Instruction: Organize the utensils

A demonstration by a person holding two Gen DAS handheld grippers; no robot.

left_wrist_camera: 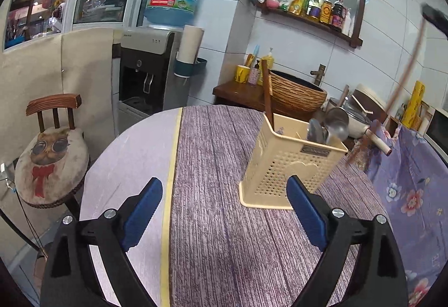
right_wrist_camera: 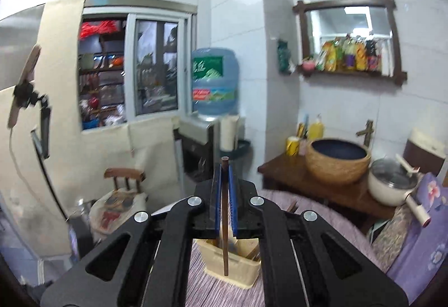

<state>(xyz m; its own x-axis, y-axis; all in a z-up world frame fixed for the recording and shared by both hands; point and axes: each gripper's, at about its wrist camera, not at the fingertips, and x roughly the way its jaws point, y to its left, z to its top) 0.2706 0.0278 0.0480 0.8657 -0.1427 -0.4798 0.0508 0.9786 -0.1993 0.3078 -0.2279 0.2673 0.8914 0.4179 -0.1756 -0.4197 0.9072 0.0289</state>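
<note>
Right gripper pinches a dark wooden chopstick above the cream perforated plastic caddy – next, lower it in; left gripper spread, empty.

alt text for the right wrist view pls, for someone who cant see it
The right gripper is shut on a dark brown chopstick, held upright above a beige perforated utensil holder on a purple-clothed table. Behind it are a water dispenser, a woven basket and a white pot.
</note>
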